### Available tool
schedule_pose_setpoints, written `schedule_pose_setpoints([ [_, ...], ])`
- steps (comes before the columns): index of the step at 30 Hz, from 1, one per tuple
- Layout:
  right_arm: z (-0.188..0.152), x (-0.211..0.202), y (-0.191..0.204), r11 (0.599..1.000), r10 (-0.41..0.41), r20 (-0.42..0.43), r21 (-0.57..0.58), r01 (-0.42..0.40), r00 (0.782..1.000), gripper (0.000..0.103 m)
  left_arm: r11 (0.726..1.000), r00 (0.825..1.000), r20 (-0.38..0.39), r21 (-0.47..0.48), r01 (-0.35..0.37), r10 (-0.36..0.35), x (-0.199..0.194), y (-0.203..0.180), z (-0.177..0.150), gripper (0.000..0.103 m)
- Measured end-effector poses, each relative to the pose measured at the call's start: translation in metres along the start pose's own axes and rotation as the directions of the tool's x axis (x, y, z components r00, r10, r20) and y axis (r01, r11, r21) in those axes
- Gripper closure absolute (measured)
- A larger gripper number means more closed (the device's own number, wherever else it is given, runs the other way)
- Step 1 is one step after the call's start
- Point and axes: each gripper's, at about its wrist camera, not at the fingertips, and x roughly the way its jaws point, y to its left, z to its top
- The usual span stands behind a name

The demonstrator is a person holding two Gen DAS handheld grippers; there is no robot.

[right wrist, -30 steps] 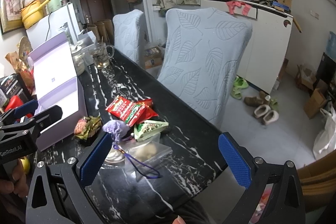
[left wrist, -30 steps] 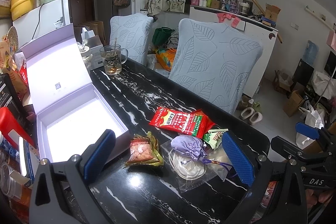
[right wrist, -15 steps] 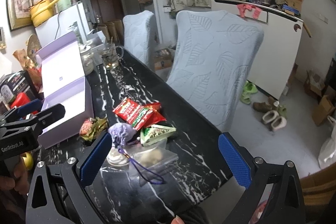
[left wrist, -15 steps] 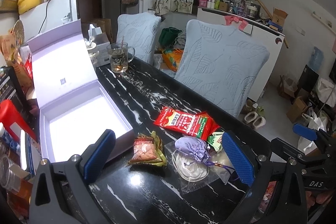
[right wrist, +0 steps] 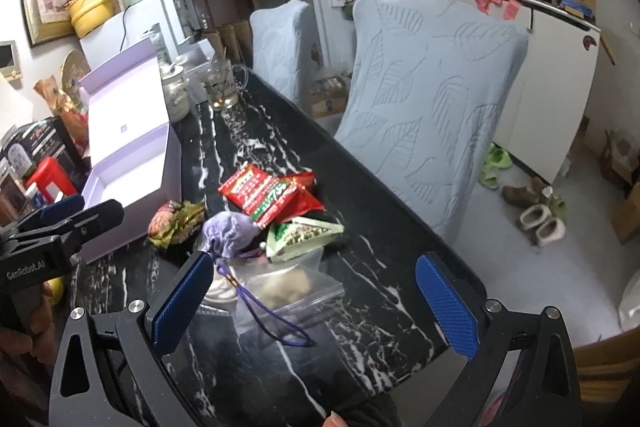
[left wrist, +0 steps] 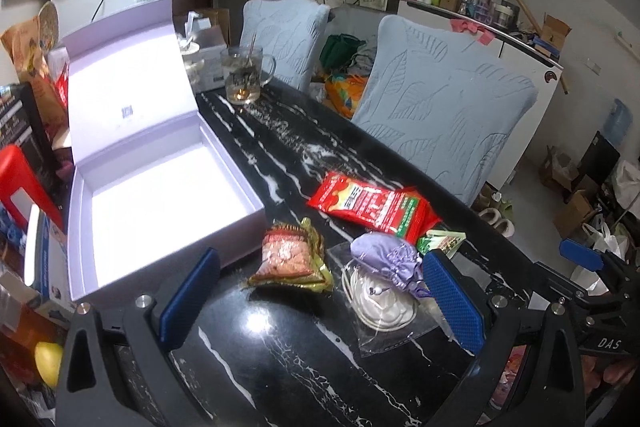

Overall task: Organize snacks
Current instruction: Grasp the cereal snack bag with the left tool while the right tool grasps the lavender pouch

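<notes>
The left tongs [left wrist: 320, 297] are hanging wide apart and empty, with the orange snack packet [left wrist: 290, 257] lying on the dark surface [left wrist: 280, 359] right between their tips, at lower centre of the left view — its long axis running roughly along the fingers. The open lilac box [left wrist: 160, 195] is sitting just left of it. The right tongs [right wrist: 316, 301] are also gaping apart, over the clear bag [right wrist: 288, 287] — farther from that packet.

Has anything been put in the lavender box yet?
No, in the left wrist view the open lavender box shows only its bare white floor, and the snack packets lie on the black table.
</notes>
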Motion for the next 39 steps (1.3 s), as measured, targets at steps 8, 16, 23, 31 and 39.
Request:
schedule_pose_setpoints([
  [8, -0.007, 0.022, -0.006, 1.0, 0.022, -0.043, 0.002, -0.022, 0.999, 0.0, 0.999, 0.999, -0.04, -0.021, -0.034, 0.033, 0.025, 0.007, -0.009, 0.0],
  [16, -0.007, 0.046, -0.008, 0.999, 0.049, -0.08, -0.009, -0.05, 0.996, 0.0, 0.998, 0.994, -0.105, -0.044, -0.047, 0.042, 0.061, 0.017, -0.005, 0.001],
  [23, 0.0, 0.063, -0.009, 0.997, 0.064, -0.106, -0.025, -0.067, 0.992, 0.0, 0.997, 0.985, -0.172, -0.07, -0.016, 0.004, 0.092, 0.023, -0.004, 0.012],
  [31, 0.007, 0.079, -0.014, 0.998, 0.06, -0.127, -0.03, -0.064, 0.99, 0.0, 0.998, 0.972, -0.233, -0.066, 0.013, -0.028, 0.116, 0.021, -0.008, 0.026],
  [39, 0.01, 0.087, -0.009, 0.994, 0.089, -0.143, -0.043, -0.096, 0.986, 0.0, 0.996, 0.975, -0.212, -0.077, 0.046, -0.061, 0.118, 0.027, -0.007, 0.048],
])
